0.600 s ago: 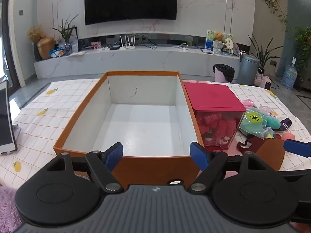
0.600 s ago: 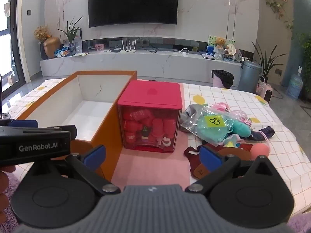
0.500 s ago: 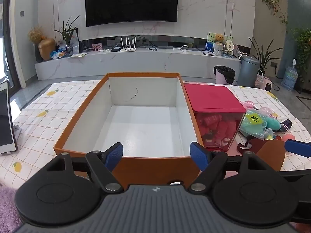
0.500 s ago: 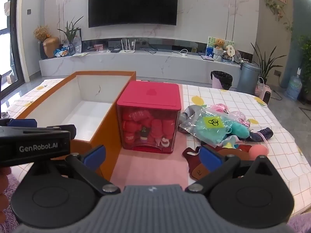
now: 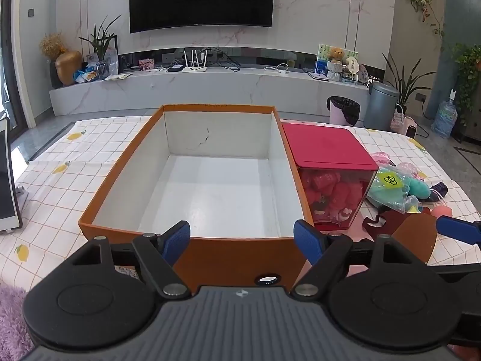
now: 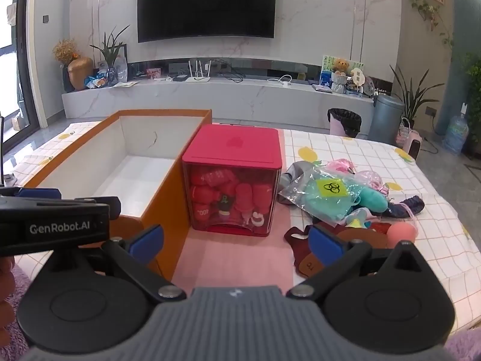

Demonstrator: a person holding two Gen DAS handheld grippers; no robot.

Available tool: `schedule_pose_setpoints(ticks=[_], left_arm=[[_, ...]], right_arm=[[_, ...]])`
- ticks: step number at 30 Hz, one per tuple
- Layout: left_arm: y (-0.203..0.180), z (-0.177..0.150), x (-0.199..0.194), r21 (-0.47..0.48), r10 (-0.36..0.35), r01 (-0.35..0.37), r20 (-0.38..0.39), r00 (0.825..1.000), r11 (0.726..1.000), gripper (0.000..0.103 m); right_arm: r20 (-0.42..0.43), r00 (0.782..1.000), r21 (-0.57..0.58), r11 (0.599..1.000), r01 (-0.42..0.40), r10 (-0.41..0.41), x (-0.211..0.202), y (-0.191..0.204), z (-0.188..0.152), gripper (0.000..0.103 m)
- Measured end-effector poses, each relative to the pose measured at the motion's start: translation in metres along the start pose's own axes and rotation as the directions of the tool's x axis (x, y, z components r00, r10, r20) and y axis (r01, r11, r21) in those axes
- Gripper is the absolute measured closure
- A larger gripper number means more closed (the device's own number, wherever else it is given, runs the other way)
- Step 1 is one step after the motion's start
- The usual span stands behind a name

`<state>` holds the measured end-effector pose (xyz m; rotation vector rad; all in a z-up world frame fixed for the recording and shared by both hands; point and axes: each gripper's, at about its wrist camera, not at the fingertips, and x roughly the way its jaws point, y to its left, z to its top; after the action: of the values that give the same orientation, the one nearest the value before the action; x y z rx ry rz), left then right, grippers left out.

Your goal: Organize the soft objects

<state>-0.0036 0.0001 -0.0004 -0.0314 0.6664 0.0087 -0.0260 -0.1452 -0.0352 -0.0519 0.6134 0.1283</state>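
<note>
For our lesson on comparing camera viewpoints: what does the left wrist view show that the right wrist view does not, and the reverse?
Only the left wrist view shows the white tablet standing at the table's left edge, and the orange box's whole bare white floor.

Only the right wrist view shows the left gripper's GenRobot.AI label and the pink mat under the red container.

Both show the box, the red container, the toy pile and open grippers: left gripper, right gripper.

Matt cardboard box (image 5: pixel 240 255), glossy translucent plastic bin (image 6: pixel 231 198), plush toys in crinkly clear bag (image 6: pixel 324 195)
</note>
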Motion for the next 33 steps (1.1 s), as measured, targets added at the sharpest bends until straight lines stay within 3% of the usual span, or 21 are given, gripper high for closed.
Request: schedule_pose_setpoints(ticks=[33], left_arm=[[-0.0014,-0.0002,0.0043,0.016,0.007,-0.007,-0.014,1.0,1.0,0.011]], right_arm=[[0.0,1.0,-0.036,0.999,0.03,-0.03,-0.0005,0.0051,-0.0005,0.003]])
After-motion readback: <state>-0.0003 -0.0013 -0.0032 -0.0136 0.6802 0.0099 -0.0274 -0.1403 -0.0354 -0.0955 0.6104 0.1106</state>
